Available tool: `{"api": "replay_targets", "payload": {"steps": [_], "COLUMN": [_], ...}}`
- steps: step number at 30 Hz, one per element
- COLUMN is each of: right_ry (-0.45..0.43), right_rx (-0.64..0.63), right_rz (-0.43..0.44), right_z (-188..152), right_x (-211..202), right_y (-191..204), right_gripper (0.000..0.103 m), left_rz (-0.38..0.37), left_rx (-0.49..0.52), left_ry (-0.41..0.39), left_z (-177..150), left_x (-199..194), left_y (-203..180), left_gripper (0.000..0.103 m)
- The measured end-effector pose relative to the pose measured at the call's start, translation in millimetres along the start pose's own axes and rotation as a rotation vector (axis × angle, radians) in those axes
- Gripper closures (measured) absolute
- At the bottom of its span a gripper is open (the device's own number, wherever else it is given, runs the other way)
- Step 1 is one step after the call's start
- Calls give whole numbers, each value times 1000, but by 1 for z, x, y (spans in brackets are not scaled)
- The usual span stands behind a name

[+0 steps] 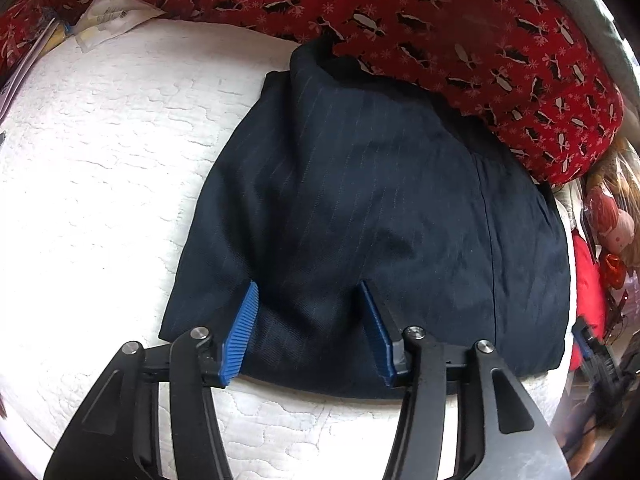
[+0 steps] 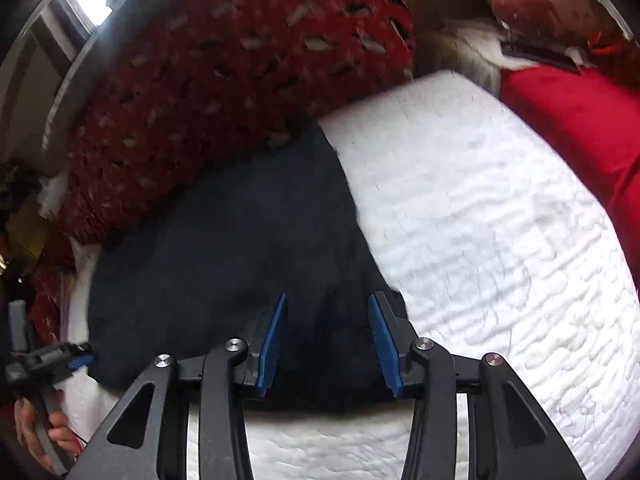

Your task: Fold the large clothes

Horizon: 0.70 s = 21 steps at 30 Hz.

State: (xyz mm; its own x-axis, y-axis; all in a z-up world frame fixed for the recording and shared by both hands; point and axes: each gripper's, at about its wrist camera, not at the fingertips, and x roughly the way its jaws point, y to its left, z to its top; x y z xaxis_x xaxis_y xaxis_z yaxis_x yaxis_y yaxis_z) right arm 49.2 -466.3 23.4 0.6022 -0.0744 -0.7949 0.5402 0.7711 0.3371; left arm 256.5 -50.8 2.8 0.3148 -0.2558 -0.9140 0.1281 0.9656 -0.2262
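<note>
A dark navy pinstriped garment (image 1: 360,208) lies folded in a compact shape on a white quilted mattress (image 1: 100,152). My left gripper (image 1: 308,286) hovers over the garment's near edge. Its blue pads (image 1: 242,336) stand apart, and the cloth lies slack in the gap between them without being pinched. In the right wrist view the same garment (image 2: 240,240) fills the lower left. My right gripper (image 2: 328,298) is open over its near right corner, with cloth under the gap. Each gripper shows at the edge of the other's view: the right gripper (image 1: 588,340), and the left gripper (image 2: 60,360) held by a hand (image 2: 40,436).
A red bedding roll with a black-and-white print (image 1: 480,40) lies along the far side, touching the garment's far edge. Plastic packets and papers (image 1: 108,12) sit at the far left. Red cushions and soft toys (image 1: 608,216) crowd the right side. Bare mattress (image 2: 500,240) spreads right of the garment.
</note>
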Motion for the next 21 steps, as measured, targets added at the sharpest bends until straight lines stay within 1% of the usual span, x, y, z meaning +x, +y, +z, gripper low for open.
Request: {"api": "replay_targets", "payload": {"steps": [4, 7, 9, 11, 12, 14, 15, 16, 17, 19, 21], "right_ry": [-42, -49, -9, 49, 73, 68, 69, 56, 22, -58, -76], "right_rx": [-30, -93, -119, -141, -169, -231, -230, -212, -179, -89, -38], "right_rz": [54, 55, 64, 49, 32, 20, 27, 41, 60, 71, 52], "right_z": [6, 5, 3, -5, -11, -14, -10, -3, 7, 33, 57], "right_x": [0, 4, 23, 42, 50, 49, 46, 43, 38, 30, 36], "right_y": [26, 49, 56, 60, 62, 69, 70, 69, 66, 55, 51], "right_gripper": [59, 59, 55, 54, 54, 54, 55, 55, 55, 53, 53], "left_rz": [4, 1, -5, -16, -50, -144, -174, -189, -195, -199, -183], "left_rx": [17, 18, 15, 12, 12, 19, 24, 24, 16, 4, -9], "left_ry": [-4, -4, -6, -4, -13, -68, -98, -111, -116, -109, -95], "left_z": [0, 1, 1, 2, 4, 12, 21, 29, 42, 59, 75], "left_x": [1, 2, 3, 2, -2, -16, -23, -27, -29, -25, -15], "left_y": [-1, -1, 0, 0, 0, 0, -2, -4, -7, -11, -15], "left_gripper": [50, 47, 45, 43, 43, 43, 43, 43, 42, 42, 42]}}
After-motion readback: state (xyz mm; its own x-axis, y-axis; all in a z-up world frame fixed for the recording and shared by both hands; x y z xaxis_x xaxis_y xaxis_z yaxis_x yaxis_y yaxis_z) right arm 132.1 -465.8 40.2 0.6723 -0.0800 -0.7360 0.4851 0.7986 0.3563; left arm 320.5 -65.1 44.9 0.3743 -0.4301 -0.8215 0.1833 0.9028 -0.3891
